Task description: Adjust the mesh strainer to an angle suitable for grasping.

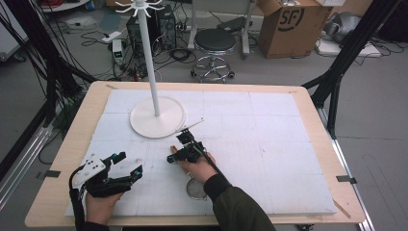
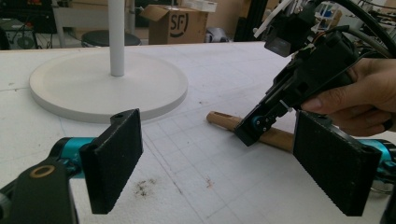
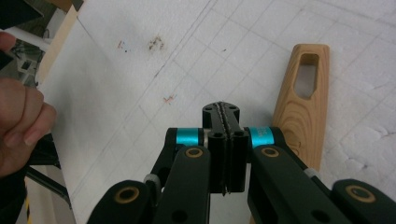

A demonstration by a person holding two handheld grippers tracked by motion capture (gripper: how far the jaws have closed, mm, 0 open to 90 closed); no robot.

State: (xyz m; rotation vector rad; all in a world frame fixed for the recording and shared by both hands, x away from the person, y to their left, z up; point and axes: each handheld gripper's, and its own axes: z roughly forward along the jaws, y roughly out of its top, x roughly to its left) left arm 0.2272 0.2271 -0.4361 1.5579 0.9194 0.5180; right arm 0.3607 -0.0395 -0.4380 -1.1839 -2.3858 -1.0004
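Foam sheeting [image 1: 269,139], white and scored into squares, covers the wooden table [image 1: 312,103]. Toward the far left of it stands a white rack [image 1: 155,82], a thin pole rising from a round flat base, with hooks at its top.

Near the middle of the front half, the right gripper [image 1: 179,158] is pressed low over the foam in the person's right hand [image 1: 201,168]. Its jaws are fully closed, pad against pad, with nothing between them; the right gripper view shows the two black pads [image 3: 224,140] meeting in a thin seam. Just beside them lies a wooden handle [image 3: 301,107], light-grained, with an oblong hole near its end, flat on the foam. In the left gripper view the same handle [image 2: 233,125] runs under the tip of the right gripper, very close to it; whether they touch I cannot tell. In the high view a round metal mesh piece [image 1: 196,188] lies on the foam right under the person's right wrist, partly hidden by the dark sleeve [image 1: 235,207].

The left gripper [image 1: 126,166] sits at the front left corner of the foam, held in the left hand [image 1: 101,204], well apart from the handle. Its jaws stand wide open and hold nothing, aimed across the foam toward the rack base and the other gripper.
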